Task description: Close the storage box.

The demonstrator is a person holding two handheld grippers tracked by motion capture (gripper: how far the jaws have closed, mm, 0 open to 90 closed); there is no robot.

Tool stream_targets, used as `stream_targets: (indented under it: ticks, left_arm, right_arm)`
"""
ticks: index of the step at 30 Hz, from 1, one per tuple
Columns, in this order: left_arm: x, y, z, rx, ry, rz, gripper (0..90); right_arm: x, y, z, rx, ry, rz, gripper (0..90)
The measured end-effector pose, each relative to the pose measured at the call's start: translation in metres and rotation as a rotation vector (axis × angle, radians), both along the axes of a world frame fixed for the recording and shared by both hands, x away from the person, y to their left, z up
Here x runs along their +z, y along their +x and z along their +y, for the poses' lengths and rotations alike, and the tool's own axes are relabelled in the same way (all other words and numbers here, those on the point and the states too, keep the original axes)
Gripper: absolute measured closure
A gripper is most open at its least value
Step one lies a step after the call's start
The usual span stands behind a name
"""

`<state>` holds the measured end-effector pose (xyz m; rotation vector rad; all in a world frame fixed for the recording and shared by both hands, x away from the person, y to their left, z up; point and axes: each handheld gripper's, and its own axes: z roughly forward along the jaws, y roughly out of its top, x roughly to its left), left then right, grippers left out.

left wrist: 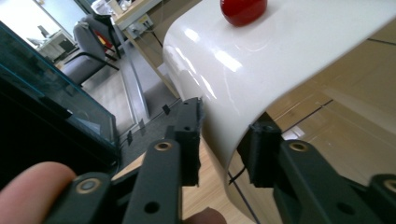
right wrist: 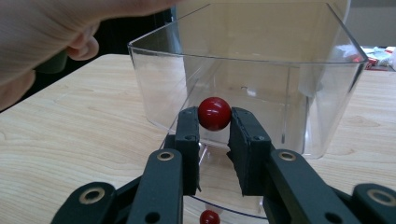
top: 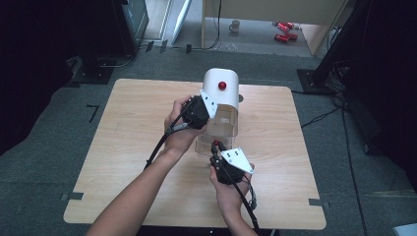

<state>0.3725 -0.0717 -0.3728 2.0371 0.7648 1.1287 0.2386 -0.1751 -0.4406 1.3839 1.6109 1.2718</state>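
Observation:
On the table stands a white curved cover with a red knob on top. A clear plastic drawer sticks out from under it toward me. My left gripper is shut on the cover's left wall. In the left gripper view, the left gripper has one jaw outside the white cover and one inside. My right gripper is shut on a small red knob at the front of the clear drawer. There the right gripper pinches the knob from both sides.
The wooden table has free surface left and right of the box. A hand holding the other gripper looms at the upper left of the right gripper view. A mug and red items lie on the far floor. Dark equipment flanks the table.

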Motion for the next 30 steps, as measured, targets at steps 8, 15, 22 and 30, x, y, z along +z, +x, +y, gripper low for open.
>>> stream_targets:
  ticks: [8,15,22,30]
  left_arm:
    - [-0.001,-0.002,0.0,0.034,-0.027,0.022,80.8]
    - [-0.001,-0.004,-0.001,0.057,-0.016,0.037,85.4]
    - [-0.003,-0.007,-0.003,0.082,-0.02,0.019,86.6]
    - [-0.004,-0.015,-0.006,0.106,-0.012,0.013,87.7]
  right_arm:
    - [0.0,0.003,-0.002,0.002,0.003,-0.001,75.0]
    - [0.002,0.009,0.0,0.003,0.009,-0.006,75.0]
    - [0.001,0.01,0.0,0.002,-0.003,-0.012,75.0]
    - [-0.001,0.017,0.001,-0.017,-0.007,-0.02,75.0]
